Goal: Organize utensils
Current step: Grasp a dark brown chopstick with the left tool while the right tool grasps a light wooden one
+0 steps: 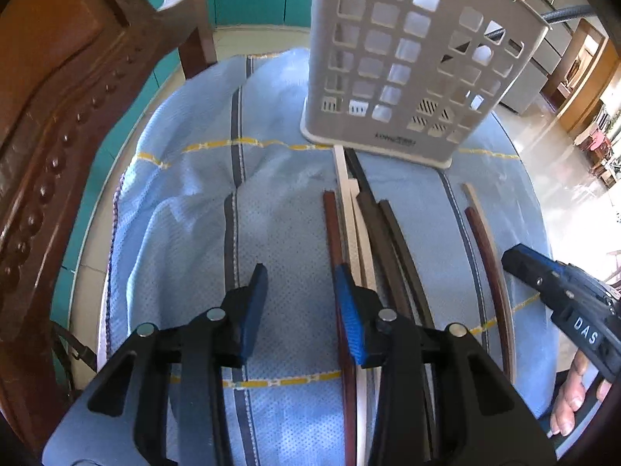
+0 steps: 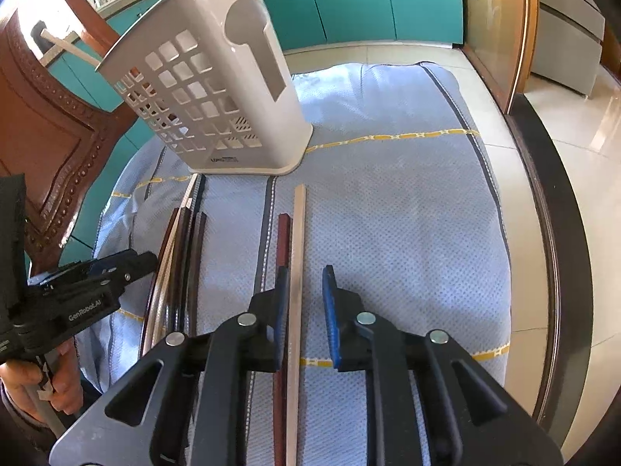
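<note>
A white perforated utensil holder (image 1: 407, 62) stands upright at the far side of a blue cloth (image 1: 279, 209); it also shows in the right wrist view (image 2: 217, 97), with a pale stick poking out of its top. Several chopsticks, brown, cream and dark (image 1: 365, 233), lie side by side in front of it. A brown and a cream chopstick (image 2: 297, 272) lie apart to the right. My left gripper (image 1: 300, 283) is open, just left of the bundle. My right gripper (image 2: 306, 287) is open over the cream chopstick of the pair.
A carved wooden chair back (image 1: 58, 147) rises at the left. The cloth covers a round table whose edge (image 2: 543, 233) curves at the right, with tiled floor beyond. Teal cabinets (image 2: 368, 0) stand behind.
</note>
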{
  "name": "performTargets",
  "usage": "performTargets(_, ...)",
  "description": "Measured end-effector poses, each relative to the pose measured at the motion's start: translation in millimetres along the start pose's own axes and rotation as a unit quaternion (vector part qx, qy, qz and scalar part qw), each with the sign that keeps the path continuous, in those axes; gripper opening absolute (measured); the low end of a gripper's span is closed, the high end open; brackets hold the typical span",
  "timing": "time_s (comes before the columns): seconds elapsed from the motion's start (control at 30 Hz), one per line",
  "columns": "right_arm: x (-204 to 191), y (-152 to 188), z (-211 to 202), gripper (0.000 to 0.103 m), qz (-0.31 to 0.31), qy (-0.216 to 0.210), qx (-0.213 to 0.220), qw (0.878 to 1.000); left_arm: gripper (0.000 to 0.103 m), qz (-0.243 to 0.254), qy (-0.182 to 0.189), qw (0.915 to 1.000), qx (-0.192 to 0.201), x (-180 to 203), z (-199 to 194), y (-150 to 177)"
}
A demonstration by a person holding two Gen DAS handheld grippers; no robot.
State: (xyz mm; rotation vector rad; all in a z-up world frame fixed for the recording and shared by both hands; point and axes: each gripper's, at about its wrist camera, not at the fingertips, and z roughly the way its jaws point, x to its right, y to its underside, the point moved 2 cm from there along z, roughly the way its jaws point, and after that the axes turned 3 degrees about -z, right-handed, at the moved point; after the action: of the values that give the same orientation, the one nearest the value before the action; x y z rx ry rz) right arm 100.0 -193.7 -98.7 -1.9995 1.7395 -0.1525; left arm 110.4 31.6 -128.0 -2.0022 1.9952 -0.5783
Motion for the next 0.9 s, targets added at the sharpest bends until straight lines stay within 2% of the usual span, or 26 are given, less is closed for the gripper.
performTargets(0.2,-9.6,-2.0,9.2,0.02,-0.053,0.044,0.005,0.998,0.037,0.004,-0.022,0.9998,0.002,5.3,3.5,-0.8)
performTargets(0.37,-16.4,-2.6,12.0,0.02,-0.084,0.091,0.0,0.992,0.037,0.007,-0.021,0.9997,0.003,5.8,7.1,-0.9)
performTargets(0.63,-13.9,-0.7,11.8,0.02,-0.082,0.09,0.002,0.993,0.037,0.009,0.011,0.9998,0.016,0.7,-9.9,-5.1)
performTargets(0.7,-14.3,-0.6,13.1,0.02,-0.082,0.09,0.004,0.993,0.038,0.021,0.003,0.9997,0.013,8.0,-6.8,-5.5)
performTargets(0.8,-13.7,-1.6,13.5,0.02,-0.08,0.089,0.005,0.993,0.04,0.036,-0.03,0.9987,0.019,15.8,-4.3,-6.6)
performTargets(0.87,-14.2,-1.3,12.4,0.02,-0.082,0.095,0.006,0.992,0.042,0.03,-0.034,0.999,0.002,16.8,3.5,-7.8)
performTargets(0.9,-13.8,-1.7,12.8,0.02,-0.083,0.101,0.007,0.991,0.042,0.026,-0.033,0.9991,0.008,16.5,3.9,-8.4)
